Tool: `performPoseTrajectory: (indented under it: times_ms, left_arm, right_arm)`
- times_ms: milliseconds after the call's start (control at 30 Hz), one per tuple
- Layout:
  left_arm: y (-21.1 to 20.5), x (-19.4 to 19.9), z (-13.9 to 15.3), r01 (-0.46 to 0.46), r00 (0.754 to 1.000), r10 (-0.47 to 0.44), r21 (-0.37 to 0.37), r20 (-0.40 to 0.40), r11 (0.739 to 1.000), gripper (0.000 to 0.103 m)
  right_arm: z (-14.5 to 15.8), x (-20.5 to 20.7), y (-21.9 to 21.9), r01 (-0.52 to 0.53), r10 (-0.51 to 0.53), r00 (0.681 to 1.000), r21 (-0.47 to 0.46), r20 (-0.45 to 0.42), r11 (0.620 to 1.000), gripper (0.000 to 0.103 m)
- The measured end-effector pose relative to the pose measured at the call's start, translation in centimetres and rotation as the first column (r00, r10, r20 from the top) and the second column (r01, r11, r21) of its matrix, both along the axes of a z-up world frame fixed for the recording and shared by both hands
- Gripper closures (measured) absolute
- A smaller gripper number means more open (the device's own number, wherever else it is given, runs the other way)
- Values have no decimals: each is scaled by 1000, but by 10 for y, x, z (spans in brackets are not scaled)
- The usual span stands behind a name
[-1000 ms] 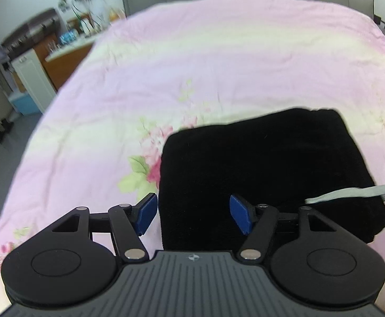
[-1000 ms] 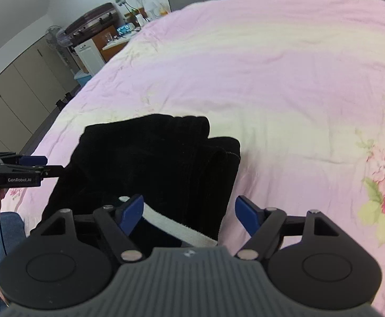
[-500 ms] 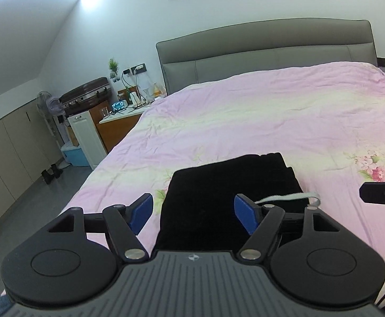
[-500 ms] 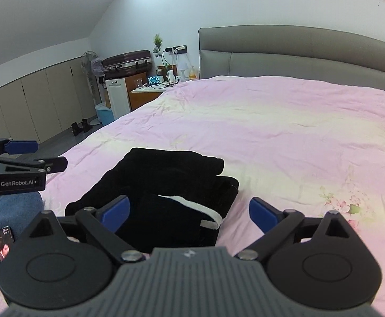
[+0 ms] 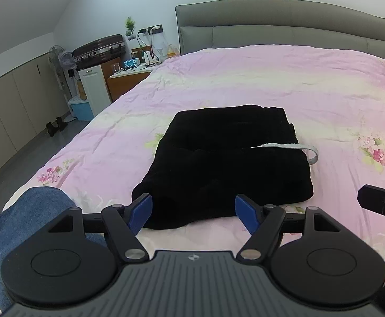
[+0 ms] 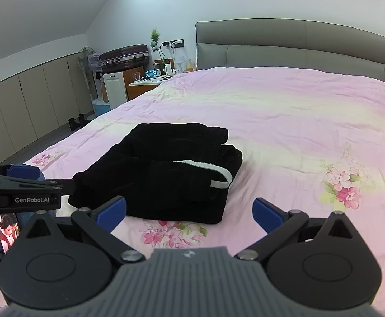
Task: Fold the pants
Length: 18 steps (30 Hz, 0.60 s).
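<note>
Pulled back and lifted since a second ago, my left claw (image 5: pixel 193 212) and right claw (image 6: pixel 188 212) hang wide open, empty, above the bed (image 6: pixel 285 111), where the pants (image 6: pixel 160 174) lie folded, the task apparently done.

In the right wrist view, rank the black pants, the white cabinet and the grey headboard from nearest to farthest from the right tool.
1. Black pants: folded on the pink bedspread, just ahead of the right tool, slightly left.
2. White cabinet: beside the bed, far left.
3. Grey headboard: against the back wall.
</note>
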<state>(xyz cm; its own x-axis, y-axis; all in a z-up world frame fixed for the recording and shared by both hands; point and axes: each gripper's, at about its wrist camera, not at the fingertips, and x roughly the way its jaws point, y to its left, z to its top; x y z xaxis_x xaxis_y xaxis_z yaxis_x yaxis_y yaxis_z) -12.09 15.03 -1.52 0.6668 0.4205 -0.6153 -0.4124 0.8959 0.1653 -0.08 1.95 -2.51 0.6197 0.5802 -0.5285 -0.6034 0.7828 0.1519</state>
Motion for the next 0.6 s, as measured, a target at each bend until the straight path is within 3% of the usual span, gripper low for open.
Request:
performPoseTrajectory:
  times_ms: [600]
  left_arm:
    - [-17,-3,-3,-11,1000,11,-29,-10,1000,18]
  right_arm:
    - [1,-5,-3,6,-6,1000,2,7,1000,5]
